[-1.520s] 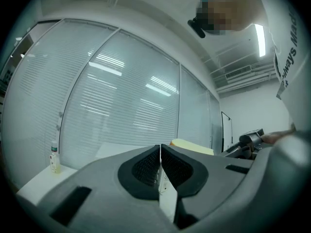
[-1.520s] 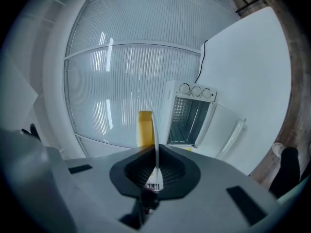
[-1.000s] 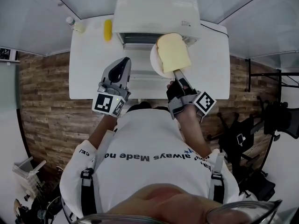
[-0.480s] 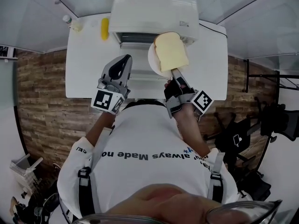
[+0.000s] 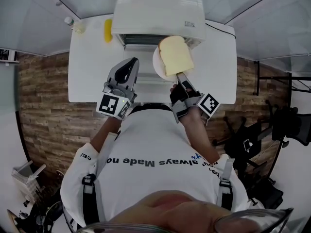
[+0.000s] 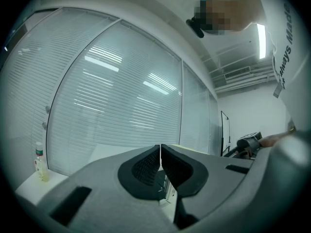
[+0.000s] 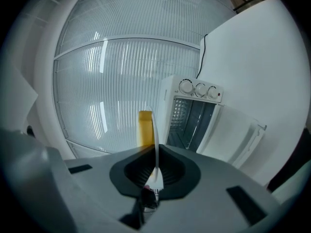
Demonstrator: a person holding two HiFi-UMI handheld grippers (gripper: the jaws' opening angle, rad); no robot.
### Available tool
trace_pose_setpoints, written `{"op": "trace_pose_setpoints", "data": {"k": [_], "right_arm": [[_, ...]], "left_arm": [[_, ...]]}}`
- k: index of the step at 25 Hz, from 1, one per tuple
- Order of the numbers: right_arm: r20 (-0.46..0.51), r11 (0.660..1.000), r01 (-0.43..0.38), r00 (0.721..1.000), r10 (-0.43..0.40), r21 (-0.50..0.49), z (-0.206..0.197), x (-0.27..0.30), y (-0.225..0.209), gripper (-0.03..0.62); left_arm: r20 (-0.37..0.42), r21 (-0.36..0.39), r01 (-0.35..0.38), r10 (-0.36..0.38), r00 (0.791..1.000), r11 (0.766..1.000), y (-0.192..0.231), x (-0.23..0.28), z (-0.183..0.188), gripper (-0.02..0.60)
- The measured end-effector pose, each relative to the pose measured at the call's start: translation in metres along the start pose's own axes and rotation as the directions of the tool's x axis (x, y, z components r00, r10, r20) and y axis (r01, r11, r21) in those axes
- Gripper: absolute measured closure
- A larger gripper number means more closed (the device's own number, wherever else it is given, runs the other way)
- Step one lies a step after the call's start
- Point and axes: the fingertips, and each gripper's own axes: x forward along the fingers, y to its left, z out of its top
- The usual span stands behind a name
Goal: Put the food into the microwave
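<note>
Now the right gripper [image 5: 181,77] pinches the plate [image 5: 156,66] rim, bread [image 5: 176,56] aboard; the open microwave [image 5: 158,13] lies just ahead, slightly left. The left gripper [image 5: 129,64] is closed and empty.

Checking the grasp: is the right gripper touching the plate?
Touching. The right gripper view shows the right gripper with its jaws shut on the rim of the plate, seen edge-on between them.
</note>
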Motion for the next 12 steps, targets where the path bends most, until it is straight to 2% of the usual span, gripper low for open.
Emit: {"op": "trace_pose_setpoints", "data": {"k": [12], "right_arm": [[-0.024,0.993,0.099,0.995,-0.098,0.058,-0.013,0.015,-0.064,0.576]], "left_arm": [[-0.038,-0.005,0.01,-0.01,0.999,1.0,0.0,-0.003,-0.016,0.566]]}}
